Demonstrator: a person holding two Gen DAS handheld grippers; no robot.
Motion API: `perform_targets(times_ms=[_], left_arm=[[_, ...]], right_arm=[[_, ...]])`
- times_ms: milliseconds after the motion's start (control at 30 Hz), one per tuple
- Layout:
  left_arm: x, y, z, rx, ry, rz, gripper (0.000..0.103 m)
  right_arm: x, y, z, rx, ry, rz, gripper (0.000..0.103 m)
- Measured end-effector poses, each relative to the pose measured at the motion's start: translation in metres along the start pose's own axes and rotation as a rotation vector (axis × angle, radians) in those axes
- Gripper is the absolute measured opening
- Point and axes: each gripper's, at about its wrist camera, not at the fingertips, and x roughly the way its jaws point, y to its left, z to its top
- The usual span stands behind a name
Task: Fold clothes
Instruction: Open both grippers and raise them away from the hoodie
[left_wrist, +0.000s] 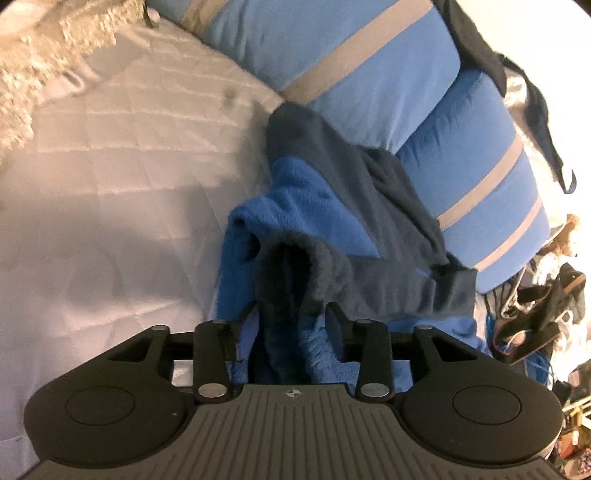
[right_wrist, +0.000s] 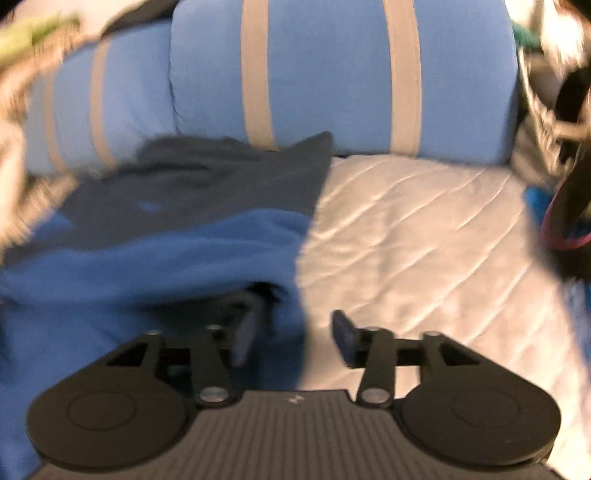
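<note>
A white quilted bed backed by blue grey-striped pillows holds a two-tone blue fleece garment, bunched centre-frame. The left tongs straddle a thick fold, grip uncertain; the right tongs stand released at its edge. Best regrasp both corners, then flatten.
</note>
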Motion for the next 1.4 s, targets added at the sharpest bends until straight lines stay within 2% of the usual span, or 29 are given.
perform_targets(times_ms=[33,100,200,400,467,567,600,667,733,1067,1267,1400], left_arm=[[-0.007,-0.002,0.001,0.003,-0.017,-0.003,0.054],[-0.023,-0.005,0.002,0.01,-0.054,-0.011,0.059],[-0.049,-0.017,0.004,0.06,-0.09,-0.012,0.062],[-0.114,-0.051,0.006,0.263,-0.205,0.043,0.07],[-0.131,-0.061,0.005,0.293,-0.242,0.045,0.072],[-0.154,-0.075,0.002,0.312,-0.293,0.007,0.075],[-0.159,-0.081,0.0,0.316,-0.304,-0.001,0.075],[-0.168,-0.092,-0.004,0.327,-0.32,-0.02,0.076],[-0.173,-0.102,-0.008,0.345,-0.328,-0.044,0.076],[-0.218,-0.167,-0.025,0.543,-0.489,-0.078,0.077],[-0.24,-0.182,-0.026,0.562,-0.559,-0.106,0.078],[-0.257,-0.184,-0.022,0.545,-0.614,-0.109,0.079]], right_arm=[[0.003,0.004,0.0,-0.043,0.012,-0.037,0.072],[0.013,0.01,-0.002,-0.109,0.03,-0.074,0.074],[0.028,0.014,-0.008,-0.187,0.041,-0.127,0.066],[0.029,-0.022,-0.009,-0.016,0.027,-0.082,0.068],[0.026,-0.025,-0.009,-0.013,0.026,-0.086,0.076],[0.014,-0.022,-0.007,-0.051,0.018,-0.114,0.085],[0.006,-0.021,-0.005,-0.059,0.006,-0.125,0.088],[-0.009,-0.019,0.0,-0.073,-0.022,-0.143,0.099],[-0.033,-0.02,0.007,-0.076,-0.071,-0.152,0.103],[-0.164,-0.019,0.042,-0.122,-0.317,-0.228,0.103],[-0.232,-0.027,0.061,-0.054,-0.488,-0.268,0.103],[-0.263,-0.029,0.07,-0.062,-0.576,-0.342,0.103]])
